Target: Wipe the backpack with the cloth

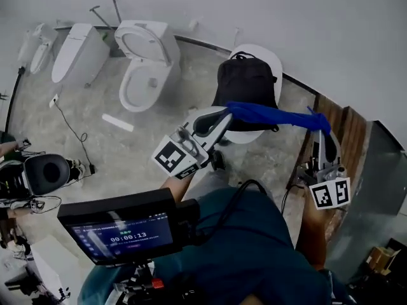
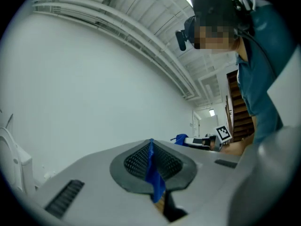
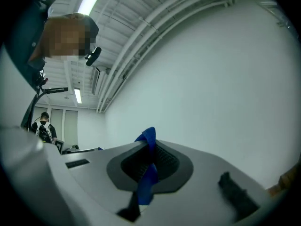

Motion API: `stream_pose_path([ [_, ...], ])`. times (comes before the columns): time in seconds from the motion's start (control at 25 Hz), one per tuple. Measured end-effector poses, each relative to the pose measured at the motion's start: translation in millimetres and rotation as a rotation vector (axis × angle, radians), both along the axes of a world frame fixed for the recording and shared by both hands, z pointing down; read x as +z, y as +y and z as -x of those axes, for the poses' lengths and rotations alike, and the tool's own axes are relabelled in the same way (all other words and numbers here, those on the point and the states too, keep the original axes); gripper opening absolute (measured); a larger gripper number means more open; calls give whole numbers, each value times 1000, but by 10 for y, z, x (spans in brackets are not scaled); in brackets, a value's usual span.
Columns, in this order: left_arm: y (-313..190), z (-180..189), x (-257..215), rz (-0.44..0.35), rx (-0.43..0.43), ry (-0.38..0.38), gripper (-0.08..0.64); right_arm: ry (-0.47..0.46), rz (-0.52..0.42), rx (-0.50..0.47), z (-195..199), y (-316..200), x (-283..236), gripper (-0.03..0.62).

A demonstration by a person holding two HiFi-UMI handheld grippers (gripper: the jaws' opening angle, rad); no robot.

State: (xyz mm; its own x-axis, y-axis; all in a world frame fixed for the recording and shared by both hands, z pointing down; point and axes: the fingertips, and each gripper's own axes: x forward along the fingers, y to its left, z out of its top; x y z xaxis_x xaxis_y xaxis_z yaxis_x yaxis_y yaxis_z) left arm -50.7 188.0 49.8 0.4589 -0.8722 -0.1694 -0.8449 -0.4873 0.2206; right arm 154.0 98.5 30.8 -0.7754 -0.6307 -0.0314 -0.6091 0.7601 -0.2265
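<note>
1. Holding the cloth stretched between my two tools, I have my left gripper pressed together on one blue end. My right gripper is pinching the other end, with a fold of fabric standing up out of its pads.
2. The cloth hangs in the air as a twisted band. From my head view it crosses the near edge of the backpack, and I cannot tell whether the two touch.
3. The backpack is black and lies on a white round stand close to the wall, with its carry loop at the far end.
4. I judge the cloth to be light and limp. Held by its ends like this it acts as a rope, not a pad. For wiping I would want it bunched in one gripper, with a wad hanging past the jaws.
5. The backpack looks soft-sided, so it may slump or slide on that smooth top. I would steady it by the carry loop or a seam with my free gripper and wipe with light pressure.
</note>
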Motion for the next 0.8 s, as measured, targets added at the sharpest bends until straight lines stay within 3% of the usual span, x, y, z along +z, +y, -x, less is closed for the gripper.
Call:
stream_pose_path([
  [0.12, 322, -95, -295, -41, 5, 20, 15, -20, -45, 9, -88, 352, -305, 5],
  [0.36, 1323, -639, -547, -73, 2, -2, 15, -11, -128, 32, -626, 1361, -666, 5],
  [0.64, 2508, -1318, -575, -80, -12, -18, 15, 47, -128, 18, -1262, 2550, -674, 5],
  [0.8, 3119, -1611, -735, -75, -16, -36, 15, 34, -110, 15, -1609, 3202, -810, 5],
])
